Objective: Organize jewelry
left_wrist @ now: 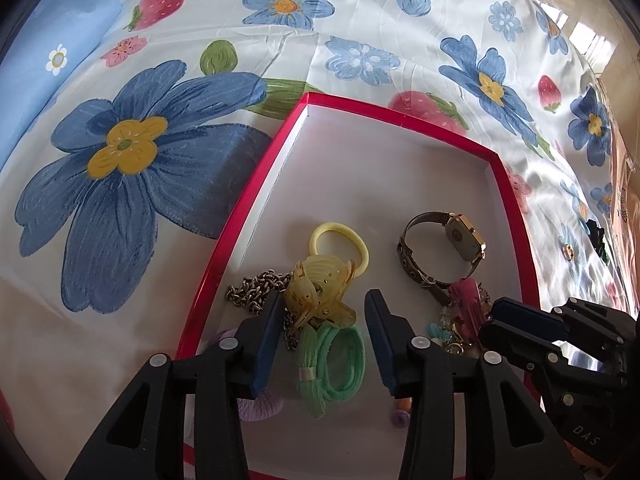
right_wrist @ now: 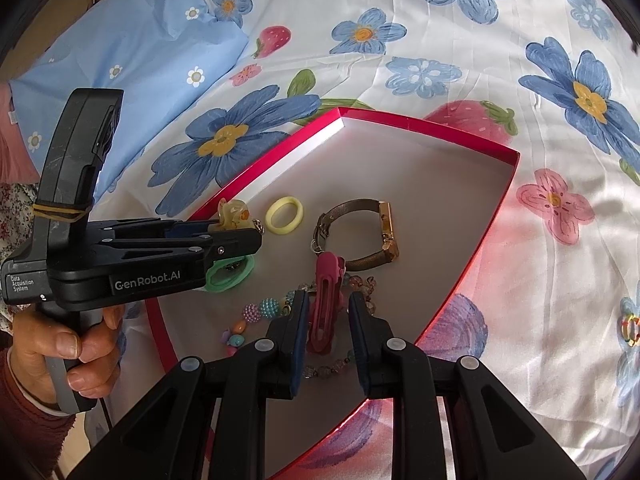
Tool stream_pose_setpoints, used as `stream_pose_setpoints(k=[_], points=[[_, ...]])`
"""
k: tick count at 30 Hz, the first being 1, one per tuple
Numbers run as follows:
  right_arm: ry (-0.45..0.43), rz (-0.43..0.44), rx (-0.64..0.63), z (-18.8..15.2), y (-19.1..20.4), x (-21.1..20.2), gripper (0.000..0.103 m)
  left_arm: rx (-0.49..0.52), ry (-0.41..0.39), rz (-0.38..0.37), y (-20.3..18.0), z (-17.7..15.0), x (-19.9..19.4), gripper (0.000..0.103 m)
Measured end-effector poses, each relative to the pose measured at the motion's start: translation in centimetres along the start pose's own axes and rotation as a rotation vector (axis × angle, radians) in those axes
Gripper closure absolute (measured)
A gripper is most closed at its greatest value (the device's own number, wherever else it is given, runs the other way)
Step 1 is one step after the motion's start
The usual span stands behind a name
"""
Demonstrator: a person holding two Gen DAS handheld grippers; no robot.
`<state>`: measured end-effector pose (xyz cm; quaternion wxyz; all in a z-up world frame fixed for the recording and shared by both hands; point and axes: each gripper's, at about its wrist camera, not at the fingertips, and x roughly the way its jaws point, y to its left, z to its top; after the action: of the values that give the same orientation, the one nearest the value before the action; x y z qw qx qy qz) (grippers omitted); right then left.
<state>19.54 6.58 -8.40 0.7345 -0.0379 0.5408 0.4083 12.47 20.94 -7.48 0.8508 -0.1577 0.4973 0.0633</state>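
Note:
A red-rimmed white tray [left_wrist: 248, 200] [right_wrist: 496, 208] lies on a floral bedsheet. In it are a yellow hair claw [left_wrist: 320, 294], a yellow hair tie [left_wrist: 340, 246] [right_wrist: 284, 215], green hair ties [left_wrist: 334, 368], a silver chain [left_wrist: 256, 290], a gold watch [left_wrist: 444, 252] [right_wrist: 360, 236], a pink hair clip [right_wrist: 328, 304] and a beaded bracelet [right_wrist: 260, 316]. My left gripper [left_wrist: 324, 312] is open, its fingers either side of the claw and green ties. My right gripper [right_wrist: 328, 312] is open, its fingers either side of the pink clip.
The bedsheet [left_wrist: 120, 160] surrounds the tray. A blue pillow [right_wrist: 132, 60] lies at the far left. A small ring-like trinket [right_wrist: 630, 330] lies on the sheet at the right. A purple knitted item [left_wrist: 260, 404] sits under my left finger.

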Motion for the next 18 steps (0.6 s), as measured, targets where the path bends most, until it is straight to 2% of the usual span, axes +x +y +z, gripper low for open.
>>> stream_pose_setpoints(k=[9, 16, 18], points=[[-0.016, 0.006, 0.007, -0.1, 0.1, -0.7, 0.078, -0.016, -0.030, -0.003, 0.5, -0.4, -1.4, 0.049], [-0.048, 0.014, 0.009, -0.4, 0.2, -2.1, 0.063, -0.029, -0.061, -0.015, 0.9, -1.4, -3.7, 0.040], [-0.064, 0.016, 0.013, -0.6, 0.2, -2.8, 0.060, -0.042, -0.076, -0.015, 1.2, -2.1, -4.7, 0.034]])
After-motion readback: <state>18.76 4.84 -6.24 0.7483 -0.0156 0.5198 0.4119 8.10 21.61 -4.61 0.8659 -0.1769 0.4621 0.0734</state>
